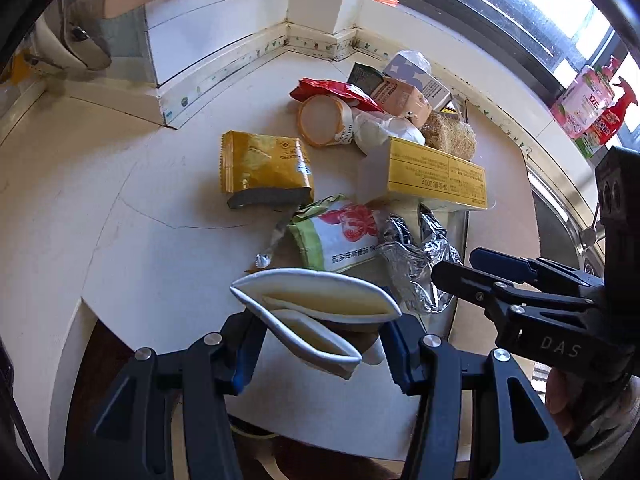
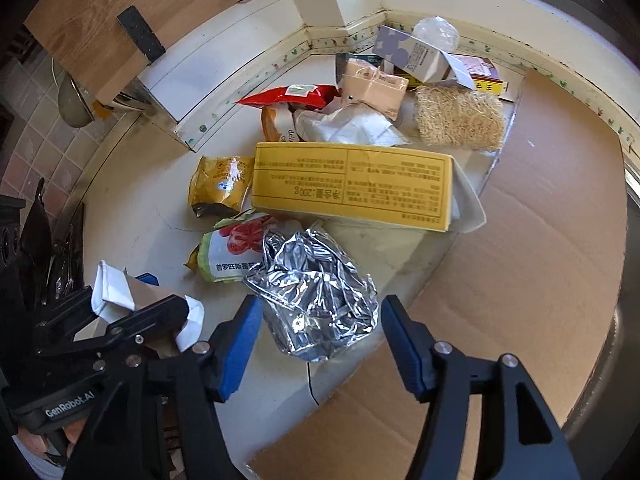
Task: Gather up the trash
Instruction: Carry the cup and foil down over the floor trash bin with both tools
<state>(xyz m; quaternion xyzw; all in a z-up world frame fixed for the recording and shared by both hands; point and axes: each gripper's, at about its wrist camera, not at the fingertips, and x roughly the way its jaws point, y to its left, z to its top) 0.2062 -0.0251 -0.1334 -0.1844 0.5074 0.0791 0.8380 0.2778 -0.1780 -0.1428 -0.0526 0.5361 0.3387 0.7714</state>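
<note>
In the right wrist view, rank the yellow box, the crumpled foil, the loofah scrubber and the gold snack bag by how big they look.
1. Yellow box.
2. Crumpled foil, though it sits nearest the camera, which inflates it.
3. Loofah scrubber.
4. Gold snack bag, partly hidden by the box.

Trash pile on pale counter. Squashed white paper cup [image 1: 316, 312] pinched flat between the left gripper's [image 1: 320, 344] blue pads, rim folded, cream inside. Crumpled silver foil wrapper [image 2: 316, 300] lying just ahead of the right gripper [image 2: 320, 336], jaws apart, not touching it. Green-white tomato-print bag [image 2: 228, 252] touching the foil. Long yellow box [image 2: 352, 184] on its side behind them. Gold snack pouch [image 1: 264, 168], torn open, left of the box. Red wrapper [image 1: 332, 90], crumpled white paper [image 2: 348, 124], pink carton [image 2: 372, 86] and purple-patterned carton [image 2: 412, 54] heaped near the corner.
</note>
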